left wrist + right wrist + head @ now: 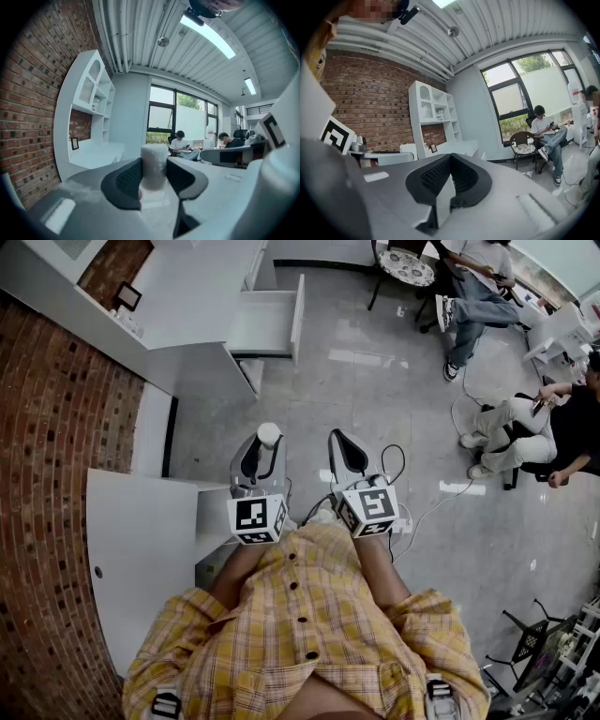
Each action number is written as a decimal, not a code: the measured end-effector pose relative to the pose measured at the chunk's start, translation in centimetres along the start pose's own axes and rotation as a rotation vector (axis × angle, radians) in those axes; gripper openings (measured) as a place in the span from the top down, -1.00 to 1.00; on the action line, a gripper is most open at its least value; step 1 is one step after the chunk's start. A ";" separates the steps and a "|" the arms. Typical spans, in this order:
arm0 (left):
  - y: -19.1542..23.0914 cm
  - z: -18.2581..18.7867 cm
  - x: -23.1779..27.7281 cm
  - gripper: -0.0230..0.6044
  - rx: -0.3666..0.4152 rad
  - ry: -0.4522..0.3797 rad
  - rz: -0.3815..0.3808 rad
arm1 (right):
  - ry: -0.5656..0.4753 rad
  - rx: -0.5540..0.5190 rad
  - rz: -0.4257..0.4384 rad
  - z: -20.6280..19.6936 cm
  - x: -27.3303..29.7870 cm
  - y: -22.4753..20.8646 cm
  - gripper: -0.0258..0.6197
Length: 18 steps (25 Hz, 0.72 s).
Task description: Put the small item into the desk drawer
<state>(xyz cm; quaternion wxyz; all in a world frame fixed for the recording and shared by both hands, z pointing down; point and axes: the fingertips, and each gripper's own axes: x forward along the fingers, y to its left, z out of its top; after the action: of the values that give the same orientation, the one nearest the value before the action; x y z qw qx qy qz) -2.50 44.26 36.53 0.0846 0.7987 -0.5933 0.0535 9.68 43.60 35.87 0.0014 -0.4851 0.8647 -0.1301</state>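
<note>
A small white cylindrical item [269, 434] stands upright between the black pads of my left gripper [259, 452], which is shut on it. In the left gripper view the item [153, 165] fills the gap between the pads, and the left gripper [153, 177] points roughly level across the room. Beside it, my right gripper [343, 444] is shut with nothing in it; its pads meet in the right gripper view [450, 174]. The white desk [187, 296] stands far ahead by the brick wall, and its drawer [267, 326] is pulled open towards the floor space.
A white counter [141, 549] is close on my left against the brick wall [47, 446]. Seated people [525, 432] and a chair [405, 266] occupy the right and far side. Cables [441, 498] lie on the grey floor to my right.
</note>
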 end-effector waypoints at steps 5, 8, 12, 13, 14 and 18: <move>-0.8 -0.4 0.9 0.39 0.006 0.015 0.030 | -0.003 -0.002 0.018 0.4 0.0 -1.5 0.93; -1.9 -0.3 1.3 0.39 0.012 0.013 0.047 | -0.014 0.002 0.028 0.9 -0.7 -2.8 0.92; -3.6 -0.9 1.6 0.39 0.035 0.010 0.066 | -0.036 0.011 0.050 1.1 -1.1 -3.7 0.92; -4.0 -1.2 1.7 0.39 0.039 0.015 0.064 | -0.041 0.013 0.055 1.1 -1.2 -3.8 0.93; -4.4 -1.3 1.8 0.39 0.041 0.021 0.061 | -0.044 0.012 0.059 1.1 -1.3 -4.0 0.93; -5.3 -1.5 2.2 0.39 0.048 0.032 0.065 | -0.040 0.021 0.079 0.9 -1.2 -4.5 0.93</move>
<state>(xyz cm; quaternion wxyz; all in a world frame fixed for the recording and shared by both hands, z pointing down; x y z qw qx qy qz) 3.21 43.93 38.00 0.0729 0.7800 -0.6159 0.0832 14.20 42.19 35.89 0.0291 -0.4531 0.8816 -0.1291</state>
